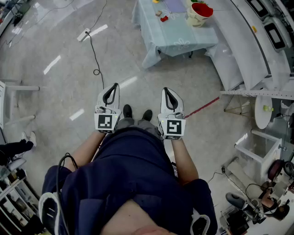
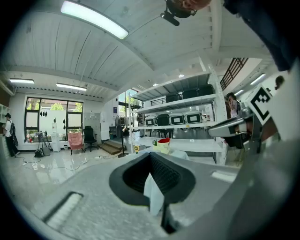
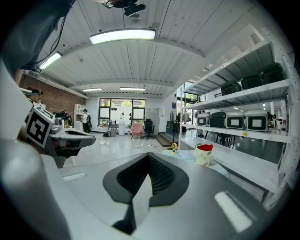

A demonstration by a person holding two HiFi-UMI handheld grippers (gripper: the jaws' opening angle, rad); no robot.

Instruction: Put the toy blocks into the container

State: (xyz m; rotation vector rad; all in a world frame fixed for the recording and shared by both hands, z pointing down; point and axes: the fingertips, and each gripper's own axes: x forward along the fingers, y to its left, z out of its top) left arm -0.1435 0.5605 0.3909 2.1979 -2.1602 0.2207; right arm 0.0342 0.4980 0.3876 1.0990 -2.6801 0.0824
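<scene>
Both grippers are held level in front of the person's waist, far from the table. The left gripper (image 1: pixel 114 87) is shut with nothing in it; so is the right gripper (image 1: pixel 166 90). Across the floor stands a small table with a pale blue cloth (image 1: pixel 177 34). On it are a cream container with a red inside (image 1: pixel 200 13) and small toy blocks (image 1: pixel 162 17). The left gripper view shows the shut jaws (image 2: pixel 151 155) with the container (image 2: pixel 163 144) far beyond. The right gripper view shows its shut jaws (image 3: pixel 149 155) and the container (image 3: pixel 204 153) to the right.
A power strip (image 1: pixel 84 34) and a black cable (image 1: pixel 95 59) lie on the glossy floor to the left of the table. White shelving (image 1: pixel 248 46) runs along the right, with a round stool (image 1: pixel 262 110) and a red floor line (image 1: pixel 202 108). A person (image 2: pixel 9 136) stands far off.
</scene>
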